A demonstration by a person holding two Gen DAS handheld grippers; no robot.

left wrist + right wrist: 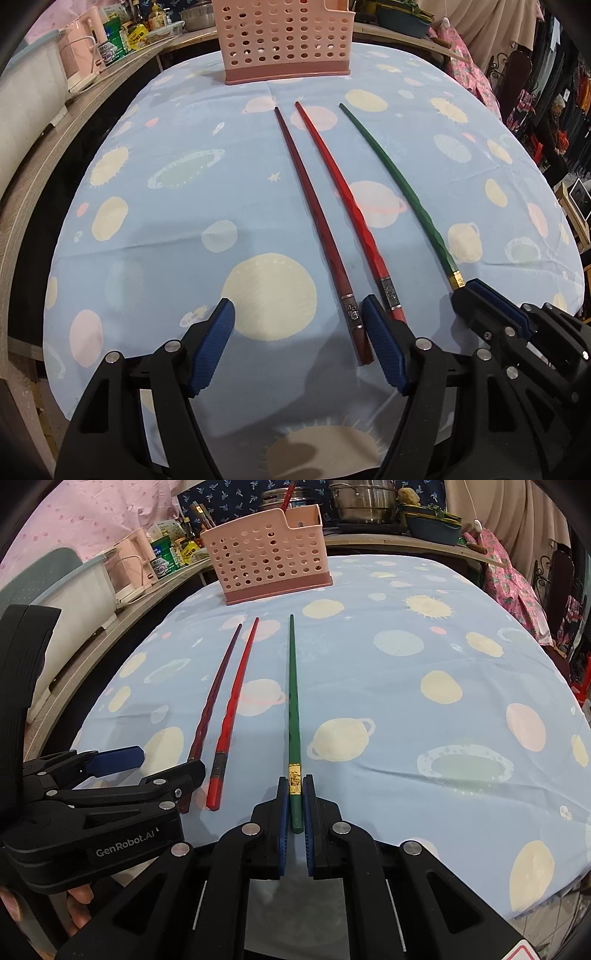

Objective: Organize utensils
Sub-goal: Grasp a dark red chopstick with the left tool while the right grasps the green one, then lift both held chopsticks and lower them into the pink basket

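1. Here, the perforated pink plastic utensil basket (267, 555) stands at upper centre, on the planet-print blue tablecloth (424, 701).
2. Mid-frame, the green chopstick (294, 716) is clamped at its butt by the right gripper (296, 801); lifting looks next.
3. The left gripper (295, 347), wide, straddles the maroon chopstick (314, 221); closing should follow.
4. Only the right view shows a utensil handle already in the basket.

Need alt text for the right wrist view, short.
The right tool is shut on the thick end of a green chopstick lying on a blue planet-print tablecloth. To its left lie a red chopstick and a dark red chopstick, with the open left tool at their ends. A pink perforated utensil basket stands behind.
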